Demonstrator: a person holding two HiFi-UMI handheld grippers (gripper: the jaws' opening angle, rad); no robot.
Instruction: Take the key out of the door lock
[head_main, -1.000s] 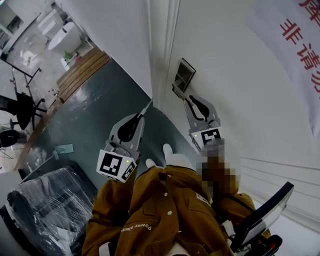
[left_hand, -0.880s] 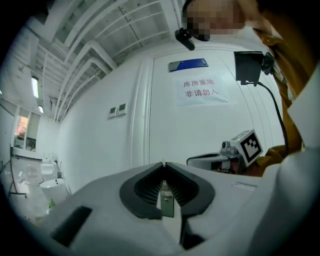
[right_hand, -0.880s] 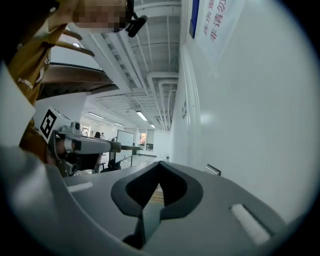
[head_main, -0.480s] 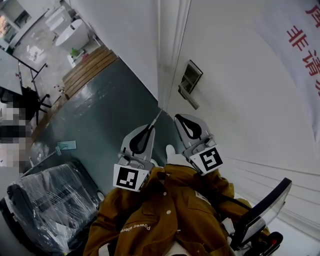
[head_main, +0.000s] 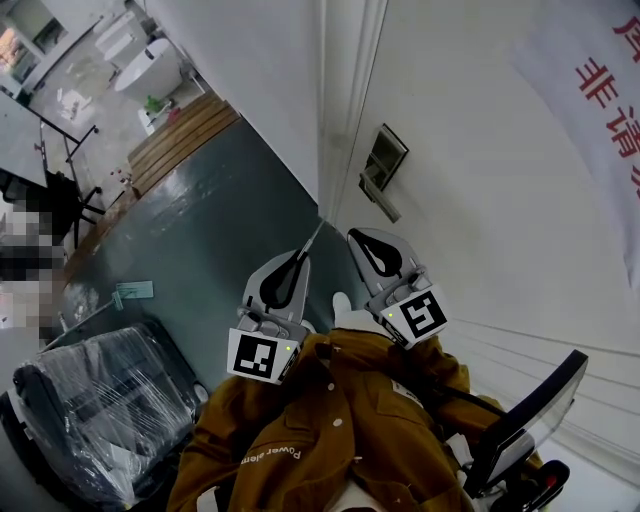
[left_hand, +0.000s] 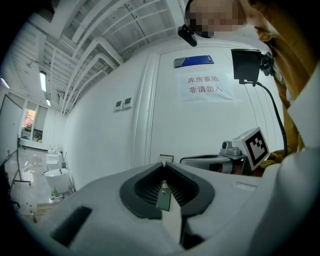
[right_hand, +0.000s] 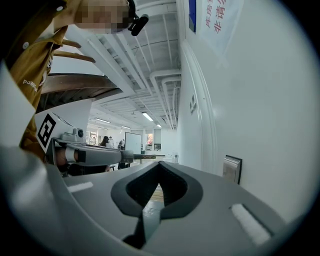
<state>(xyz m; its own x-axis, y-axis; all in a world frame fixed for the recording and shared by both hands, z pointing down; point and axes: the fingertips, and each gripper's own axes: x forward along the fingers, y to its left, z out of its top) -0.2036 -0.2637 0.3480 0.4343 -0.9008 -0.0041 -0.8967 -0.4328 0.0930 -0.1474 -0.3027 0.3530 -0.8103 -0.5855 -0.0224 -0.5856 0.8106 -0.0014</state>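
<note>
The right half of the head view is filled by a white door (head_main: 480, 230), bounded on its left by the moulded door frame (head_main: 345, 110); a white wall (head_main: 250, 70) runs on beyond the frame. Open room is offered to the left, where a grey floor (head_main: 190, 240) stretches away, hemmed at the lower left by a plastic-wrapped chair (head_main: 90, 410). A notice with red characters (head_main: 600, 80) is fixed to the door.

Both grippers are held side by side near the frame, apart from the door face. The left gripper (head_main: 298, 260) is seen closed on the key (head_main: 313, 237), which is pinched flat between the ribbed pads. The right gripper (head_main: 352, 238) is seen with its jaws fully together and nothing between them; only floor is glimpsed through the hollow behind the tips.

The door lock (head_main: 384, 158), a dark-faced plate with a lever beside it, is set in the door beyond the right gripper, apart from both grippers. The key is shown as a thin, pale metal strip, its slim end projecting past the left tips towards the frame, clear of the lock.
</note>
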